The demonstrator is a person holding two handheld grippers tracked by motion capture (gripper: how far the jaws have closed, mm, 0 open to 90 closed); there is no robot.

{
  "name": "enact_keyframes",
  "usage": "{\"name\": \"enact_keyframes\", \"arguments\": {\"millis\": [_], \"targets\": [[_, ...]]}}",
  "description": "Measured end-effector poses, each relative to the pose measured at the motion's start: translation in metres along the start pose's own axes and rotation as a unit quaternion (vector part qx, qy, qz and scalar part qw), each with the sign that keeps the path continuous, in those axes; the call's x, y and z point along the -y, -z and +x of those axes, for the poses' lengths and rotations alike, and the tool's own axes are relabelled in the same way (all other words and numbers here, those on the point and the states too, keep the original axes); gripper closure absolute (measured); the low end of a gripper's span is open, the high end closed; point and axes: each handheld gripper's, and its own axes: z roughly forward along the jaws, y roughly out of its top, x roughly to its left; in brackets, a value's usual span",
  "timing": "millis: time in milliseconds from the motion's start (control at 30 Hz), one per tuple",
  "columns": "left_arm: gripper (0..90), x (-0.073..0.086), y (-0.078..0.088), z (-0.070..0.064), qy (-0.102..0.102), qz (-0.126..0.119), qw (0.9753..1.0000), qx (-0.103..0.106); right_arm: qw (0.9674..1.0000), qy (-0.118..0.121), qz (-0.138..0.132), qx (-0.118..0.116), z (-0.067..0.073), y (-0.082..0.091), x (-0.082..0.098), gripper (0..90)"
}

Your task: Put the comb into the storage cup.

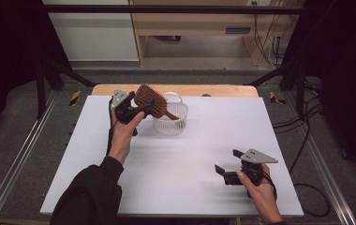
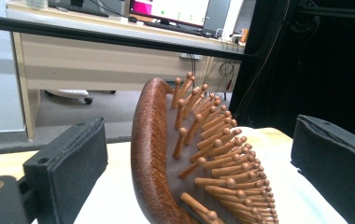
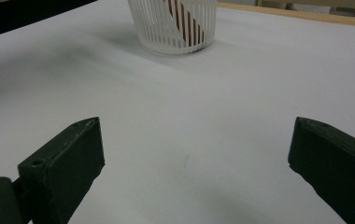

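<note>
Closest in, the right gripper [image 1: 226,169] sits low over the white table [image 1: 190,154], jaws spread wide with nothing between. Further back, the left gripper [image 1: 141,110] has jaws open around the brown wooden paddle hairbrush [image 1: 150,100], whose handle pokes into the white slatted plastic basket [image 1: 174,123].

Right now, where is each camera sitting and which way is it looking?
High view: above the person's side, looking forward and down on the table; forearms, both hands, left gripper and right gripper show.
Left gripper view: rides the left gripper, looking between open jaws at the hairbrush.
Right gripper view: low over the table, facing the basket; open jaws show.
All three share the brush, whose handle stands in the basket.
</note>
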Motion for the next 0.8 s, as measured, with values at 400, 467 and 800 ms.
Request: {"name": "enact_keyframes", "arguments": {"millis": [400,467,800], "targets": [[3.7,-0.007,0.009,-0.003,-0.009,-0.016,0.9998,-0.002,1.0,0.002,-0.003,0.0,0.0,0.001,0.0,3.9],[3.7,-0.008,0.011,-0.003,-0.011,-0.019,0.9998,-0.001,1.0,0.002,-0.003,0.0,0.0,0.001,0.0,3.9],[3.5,-0.012,0.022,-0.006,-0.032,-0.028,0.9991,-0.002,1.0,0.001,-0.002,0.001,0.001,0.001,-0.001,3.9]]}}
